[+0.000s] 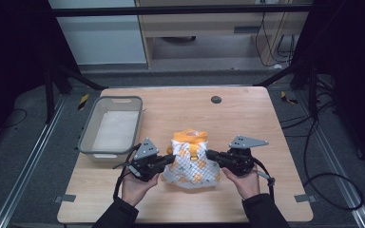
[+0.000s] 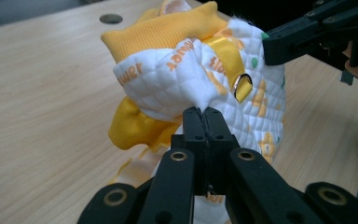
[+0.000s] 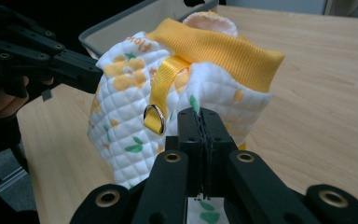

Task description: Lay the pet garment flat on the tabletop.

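A small quilted white garment (image 1: 190,164) with orange flower prints, yellow ribbed trim and a yellow strap with a metal ring (image 2: 242,86) sits bunched at the front middle of the wooden table (image 1: 247,118). My left gripper (image 1: 173,158) is shut on its left edge, the white quilted fabric pinched between the jaws (image 2: 205,114). My right gripper (image 1: 209,155) is shut on its right edge (image 3: 200,116). The garment (image 3: 177,93) hangs lifted between the two grippers, its yellow trim on top.
A grey plastic basket (image 1: 88,130) stands at the table's left, just behind my left hand; its rim (image 3: 121,23) shows past the garment. A round black hole (image 1: 216,99) lies near the table's far edge. Dark floor, cables and frame legs surround the table.
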The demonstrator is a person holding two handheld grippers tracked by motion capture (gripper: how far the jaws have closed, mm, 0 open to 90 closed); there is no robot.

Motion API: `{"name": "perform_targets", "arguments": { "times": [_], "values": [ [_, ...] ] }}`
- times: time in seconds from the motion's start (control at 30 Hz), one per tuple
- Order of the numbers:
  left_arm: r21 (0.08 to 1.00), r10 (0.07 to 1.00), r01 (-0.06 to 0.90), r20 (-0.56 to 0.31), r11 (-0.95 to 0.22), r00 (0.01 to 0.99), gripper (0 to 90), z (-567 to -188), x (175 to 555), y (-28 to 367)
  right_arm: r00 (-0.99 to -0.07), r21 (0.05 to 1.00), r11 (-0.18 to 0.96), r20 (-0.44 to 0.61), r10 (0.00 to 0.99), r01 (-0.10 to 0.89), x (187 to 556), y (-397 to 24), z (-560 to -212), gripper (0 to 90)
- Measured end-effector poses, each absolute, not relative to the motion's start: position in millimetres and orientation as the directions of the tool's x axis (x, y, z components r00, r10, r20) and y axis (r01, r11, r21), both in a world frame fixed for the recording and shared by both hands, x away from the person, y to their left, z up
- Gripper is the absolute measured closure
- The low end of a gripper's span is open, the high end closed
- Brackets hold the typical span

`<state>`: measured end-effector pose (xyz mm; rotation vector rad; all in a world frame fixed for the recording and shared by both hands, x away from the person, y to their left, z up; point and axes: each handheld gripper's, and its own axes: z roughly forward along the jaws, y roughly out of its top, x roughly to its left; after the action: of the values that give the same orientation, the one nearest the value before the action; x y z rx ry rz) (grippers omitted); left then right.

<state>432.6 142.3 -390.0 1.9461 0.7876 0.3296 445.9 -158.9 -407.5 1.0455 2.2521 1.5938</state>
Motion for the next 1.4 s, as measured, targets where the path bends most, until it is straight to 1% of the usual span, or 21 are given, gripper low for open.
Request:
{"name": "perform_targets", "arguments": {
  "times": [0.07,0.13,0.27,0.33,0.37,0.47,0.5,0.53,0.57,0.6,0.63,0.7,0.73,0.8,0.83,0.87,0.97,1.2,1.4],
  "values": [
    [0.878,0.652,0.375,-0.102,-0.296,0.752,89.9,-382.0,430.2,144.1,-0.736,0.893,0.165,0.228,0.637,0.419,442.1,-159.3,-400.6,88.3],
    [0.884,0.653,0.361,-0.088,-0.297,0.752,89.9,-375.8,429.7,143.6,-0.739,0.901,0.165,0.211,0.640,0.401,439.0,-158.8,-391.8,88.3],
    [0.886,0.667,0.361,-0.082,-0.292,0.741,89.9,-367.3,436.5,140.1,-0.732,0.911,0.160,0.191,0.653,0.381,442.1,-156.0,-378.8,88.2],
    [0.884,0.672,0.366,-0.084,-0.290,0.736,89.9,-365.9,440.1,139.2,-0.717,0.913,0.150,0.189,0.671,0.380,449.6,-153.6,-374.9,88.1],
    [0.883,0.684,0.378,-0.094,-0.278,0.723,89.9,-364.1,447.7,137.4,-0.708,0.913,0.146,0.186,0.681,0.381,454.2,-152.2,-374.3,88.0],
    [0.879,0.721,0.393,-0.087,-0.269,0.687,89.8,-364.0,466.3,132.3,-0.672,0.915,0.126,0.181,0.718,0.382,469.2,-147.6,-375.8,86.9],
    [0.879,0.734,0.400,-0.088,-0.261,0.673,89.7,-365.1,471.4,131.0,-0.650,0.915,0.116,0.180,0.738,0.385,476.9,-145.5,-378.1,86.7],
    [0.879,0.734,0.400,-0.088,-0.261,0.673,89.5,-365.1,471.4,131.0,-0.650,0.915,0.116,0.180,0.738,0.385,476.9,-145.5,-378.1,86.7],
    [0.878,0.770,0.417,-0.095,-0.233,0.631,89.0,-369.9,485.7,128.7,-0.610,0.916,0.098,0.175,0.772,0.388,489.7,-142.1,-384.0,84.9],
    [0.878,0.770,0.417,-0.095,-0.233,0.631,88.0,-369.9,485.7,128.7,-0.595,0.919,0.094,0.168,0.786,0.384,494.0,-140.8,-386.6,82.9],
    [0.882,0.807,0.437,-0.123,-0.178,0.577,82.9,-377.3,500.3,128.0,-0.564,0.919,0.091,0.155,0.811,0.383,500.8,-138.9,-391.3,79.5],
    [0.885,0.860,0.443,-0.110,-0.143,0.498,63.3,-383.6,511.4,129.4,-0.525,0.921,0.102,0.121,0.843,0.377,509.1,-137.0,-397.6,71.5],
    [0.882,0.868,0.452,-0.116,-0.134,0.483,57.7,-385.0,513.8,131.7,-0.513,0.917,0.114,0.108,0.851,0.382,511.6,-137.3,-399.4,71.4],
    [0.883,0.863,0.452,-0.128,-0.125,0.489,50.0,-385.9,512.9,137.8,-0.507,0.915,0.118,0.104,0.856,0.387,512.0,-140.6,-400.6,68.8],
    [0.885,0.864,0.446,-0.120,-0.130,0.489,45.8,-385.6,509.9,140.7,-0.512,0.916,0.124,0.099,0.853,0.383,509.8,-144.5,-400.2,68.0],
    [0.885,0.864,0.446,-0.120,-0.130,0.489,43.3,-385.6,509.9,140.7,-0.512,0.916,0.131,0.090,0.854,0.379,507.2,-147.7,-399.4,66.7],
    [0.894,0.855,0.424,-0.104,-0.144,0.509,39.6,-384.2,496.2,152.2,-0.523,0.917,0.144,0.080,0.848,0.373,499.3,-158.9,-398.2,63.5],
    [0.874,0.838,0.445,-0.085,-0.197,0.539,36.7,-388.2,472.8,172.6,-0.566,0.901,0.190,0.072,0.821,0.391,472.9,-182.8,-407.4,55.4],
    [0.841,0.822,0.473,-0.062,-0.262,0.566,36.4,-414.3,453.0,183.4,-0.600,0.881,0.221,0.084,0.796,0.418,453.0,-194.8,-423.5,52.0]
  ]
}}
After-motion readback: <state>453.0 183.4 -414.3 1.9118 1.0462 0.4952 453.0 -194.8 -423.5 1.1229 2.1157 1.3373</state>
